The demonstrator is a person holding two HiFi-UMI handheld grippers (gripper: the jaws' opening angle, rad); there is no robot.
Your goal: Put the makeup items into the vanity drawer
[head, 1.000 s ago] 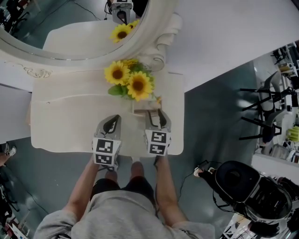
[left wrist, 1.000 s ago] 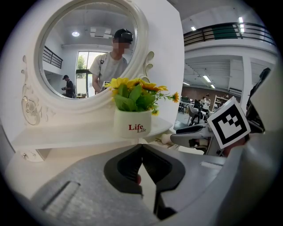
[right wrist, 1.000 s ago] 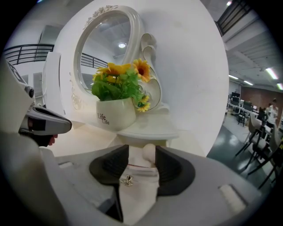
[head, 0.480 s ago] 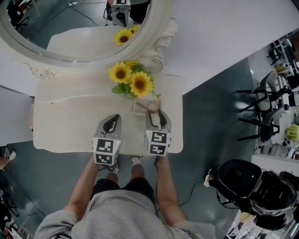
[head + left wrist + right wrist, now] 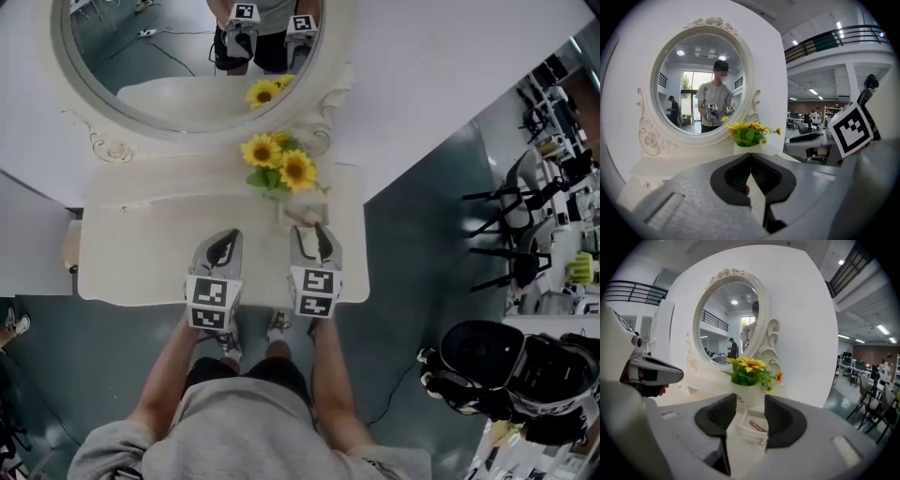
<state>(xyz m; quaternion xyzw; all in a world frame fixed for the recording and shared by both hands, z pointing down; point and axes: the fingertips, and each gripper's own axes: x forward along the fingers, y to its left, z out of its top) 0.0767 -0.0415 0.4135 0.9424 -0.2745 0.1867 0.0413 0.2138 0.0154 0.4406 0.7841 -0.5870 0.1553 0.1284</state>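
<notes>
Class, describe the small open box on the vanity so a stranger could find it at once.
Start at the white vanity with the oval mirror. In front of the sunflower pot sits a low white open box; it alone holds a pinkish stick.

You hold both grippers side by side in front of your body, level with each other and pointing forward and a little downward. Your left gripper (image 5: 222,246) (image 5: 750,157) has its jaw tips pressed together, gripping nothing. Your right gripper (image 5: 314,234) (image 5: 750,411) has its jaws apart and is empty. Your left forearm (image 5: 173,366) and right forearm (image 5: 328,375) run nearly parallel, sleeves pushed up.
</notes>
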